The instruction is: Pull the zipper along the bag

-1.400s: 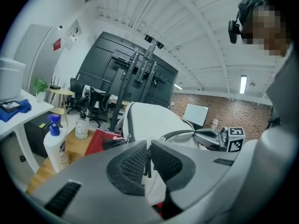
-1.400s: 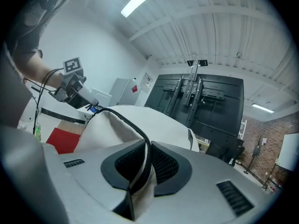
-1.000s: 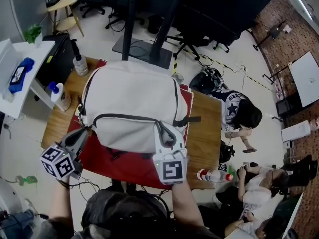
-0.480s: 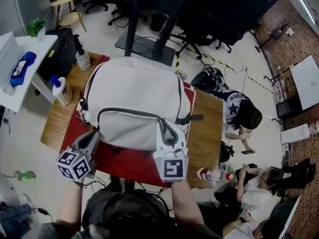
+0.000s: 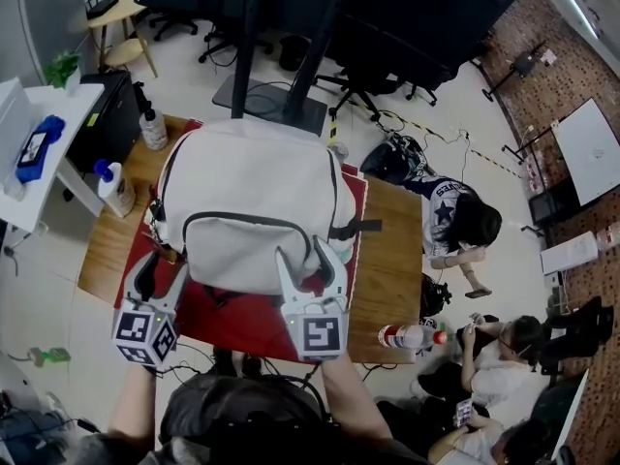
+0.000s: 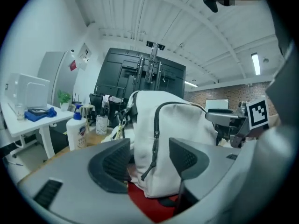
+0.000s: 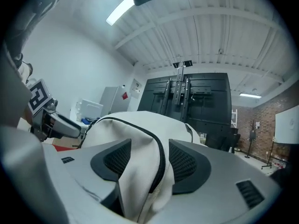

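head view: white bag [image 5: 252, 197] sits mid-frame on a red mat [image 5: 254, 324], mat on a wooden table [image 5: 395, 255]. black zipper [image 5: 244, 219] runs in an arc across the bag's near face.

left gripper [image 5: 161, 273] at lower left of frame, at the bag's near left corner. left gripper view: jaws apart and opening; the bag's corner stands between them, with the zipper line and its hanging pull [image 6: 147, 168]. pads [image 6: 116, 160] do not press on it, so the grip is released.

right gripper [image 5: 304, 258] at lower centre, at the bag's near right corner. right gripper view: jaws apart and opening. a fold of white fabric with the zipper [image 7: 159, 164] rises between the pads; cloth lies close to both, not clamped.

pump bottle [image 5: 114, 188] at left edge of table, just beside the mat. water bottle [image 5: 412, 337] lies at the table's lower right corner, well apart from the bag.
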`<state>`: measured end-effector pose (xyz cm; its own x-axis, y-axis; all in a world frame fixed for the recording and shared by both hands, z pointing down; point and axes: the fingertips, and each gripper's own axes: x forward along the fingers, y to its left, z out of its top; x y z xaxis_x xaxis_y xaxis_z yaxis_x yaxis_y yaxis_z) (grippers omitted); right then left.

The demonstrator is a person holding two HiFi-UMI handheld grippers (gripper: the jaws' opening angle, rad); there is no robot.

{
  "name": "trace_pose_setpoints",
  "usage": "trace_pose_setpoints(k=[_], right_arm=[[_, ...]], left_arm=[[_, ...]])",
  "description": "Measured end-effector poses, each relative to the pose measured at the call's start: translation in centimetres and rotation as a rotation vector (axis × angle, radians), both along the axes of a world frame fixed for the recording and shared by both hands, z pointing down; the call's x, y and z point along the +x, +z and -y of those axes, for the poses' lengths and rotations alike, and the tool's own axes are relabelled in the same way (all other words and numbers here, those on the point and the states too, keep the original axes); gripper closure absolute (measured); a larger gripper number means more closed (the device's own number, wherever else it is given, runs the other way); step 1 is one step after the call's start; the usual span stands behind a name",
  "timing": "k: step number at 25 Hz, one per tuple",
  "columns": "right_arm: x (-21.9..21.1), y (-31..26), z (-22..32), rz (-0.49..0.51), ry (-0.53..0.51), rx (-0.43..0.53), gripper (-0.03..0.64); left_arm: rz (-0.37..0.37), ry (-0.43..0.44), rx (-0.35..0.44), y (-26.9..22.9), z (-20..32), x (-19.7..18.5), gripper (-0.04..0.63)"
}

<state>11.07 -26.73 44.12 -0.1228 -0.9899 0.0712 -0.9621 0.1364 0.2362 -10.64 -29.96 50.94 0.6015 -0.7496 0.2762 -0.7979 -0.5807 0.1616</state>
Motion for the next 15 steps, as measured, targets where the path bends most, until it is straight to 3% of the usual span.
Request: trace_pose_setpoints(k=[2, 8, 9, 12, 15], right_arm=[[0.2, -0.7, -0.4, 0.027, 0.012, 0.016, 0.333], [2.2, -6.0, -2.6, 0.115, 0.081, 0.154, 0.341], [2.7, -6.7, -2.9, 0.115, 0.092, 0.174, 0.351], [3.7, -7.8, -3.7, 0.115, 0.124, 0.206, 0.37], [4.5, -8.2, -3.9, 0.14, 0.154, 0.233, 0.425]], left_arm=[[-0.008, 0.003, 0.056, -2.3, -0.1, 0.2, 0.293], [-0.129, -0.028, 0.296, -12.7, -1.0, 1.4, 0.296], [-0.139, -0.034, 0.337, -14.1, -1.3, 1.6, 0.324], [-0.16, -0.026, 0.427, -16.9, -2.1, 2.7, 0.505], [-0.155, 0.001, 0.445, -17.2, -2.0, 4.1, 0.551]])
